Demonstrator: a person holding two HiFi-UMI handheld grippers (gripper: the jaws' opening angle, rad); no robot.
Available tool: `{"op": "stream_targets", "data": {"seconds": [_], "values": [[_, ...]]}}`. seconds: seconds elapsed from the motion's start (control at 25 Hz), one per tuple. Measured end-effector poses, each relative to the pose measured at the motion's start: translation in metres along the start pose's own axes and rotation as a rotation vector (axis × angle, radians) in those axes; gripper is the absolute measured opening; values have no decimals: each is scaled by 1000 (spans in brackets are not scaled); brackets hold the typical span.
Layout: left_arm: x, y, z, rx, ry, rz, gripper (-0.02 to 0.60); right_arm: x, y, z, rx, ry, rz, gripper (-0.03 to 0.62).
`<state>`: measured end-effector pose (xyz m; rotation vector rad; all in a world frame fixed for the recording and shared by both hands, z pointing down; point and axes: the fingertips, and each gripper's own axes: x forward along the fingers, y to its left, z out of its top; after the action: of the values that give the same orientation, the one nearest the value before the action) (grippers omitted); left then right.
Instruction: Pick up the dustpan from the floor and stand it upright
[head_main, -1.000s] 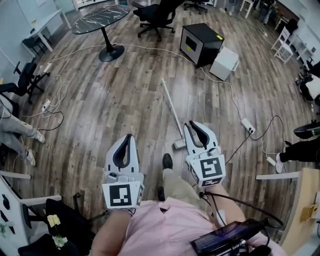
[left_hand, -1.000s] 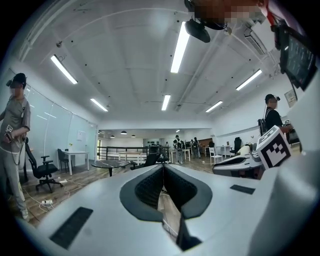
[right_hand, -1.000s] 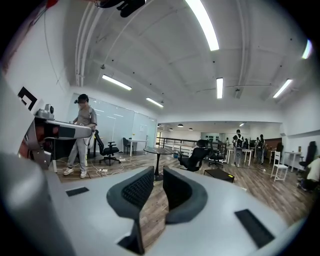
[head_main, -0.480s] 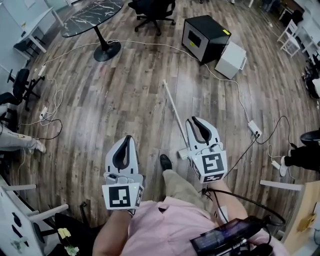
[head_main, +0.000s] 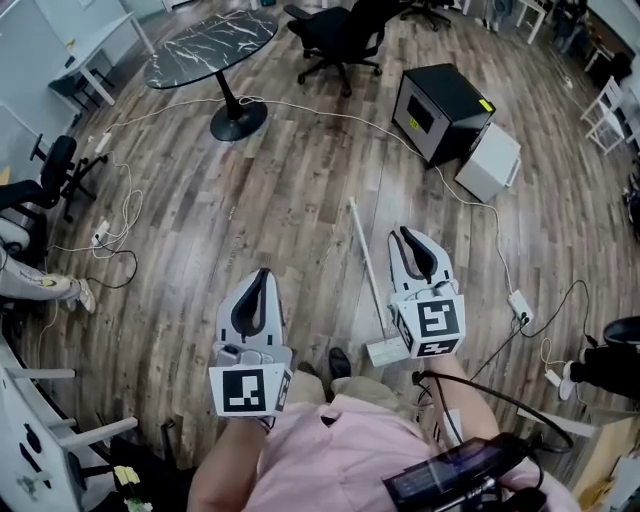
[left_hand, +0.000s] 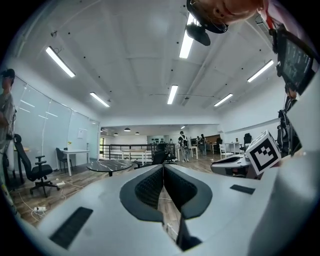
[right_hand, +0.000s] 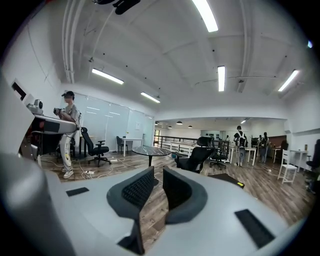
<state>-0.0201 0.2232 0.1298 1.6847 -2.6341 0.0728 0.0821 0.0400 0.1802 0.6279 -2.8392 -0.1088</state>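
Note:
The dustpan (head_main: 385, 351) lies flat on the wood floor, its white head close to my feet. Its long white handle (head_main: 364, 260) runs away from me. My right gripper (head_main: 405, 233) hovers just right of the handle, above the floor, with a narrow gap between its tips and nothing in it. In the right gripper view the right gripper (right_hand: 157, 172) points out across the room, and the dustpan is hidden there. My left gripper (head_main: 263, 273) hangs further left, apart from the dustpan. In its own view the left gripper (left_hand: 163, 167) has its tips together, empty.
A black box (head_main: 445, 110) and a white box (head_main: 490, 160) stand ahead right, with a cable and a power strip (head_main: 520, 305) on the floor. A round marble table (head_main: 212, 38) and office chairs (head_main: 340, 35) are further off. My shoe (head_main: 340, 362) is beside the dustpan head.
The view has shifted forward: the dustpan head now lies nearer me, by the lower left of my right gripper. Both grippers keep about the same pose.

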Motion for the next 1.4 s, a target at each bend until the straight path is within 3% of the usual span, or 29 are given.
{"op": "stream_targets", "data": {"seconds": [0.4,0.96,1.4], "values": [[83,51,-18,-19,11,3,14,95,-24,1,-9,21,-23,57],[243,152,-50,-20,58,-114,14,257,-52,-8,6,109,-126,57],[327,172,-49,-6,70,-171,14,323,-83,-7,30,117,-150,58]]}}
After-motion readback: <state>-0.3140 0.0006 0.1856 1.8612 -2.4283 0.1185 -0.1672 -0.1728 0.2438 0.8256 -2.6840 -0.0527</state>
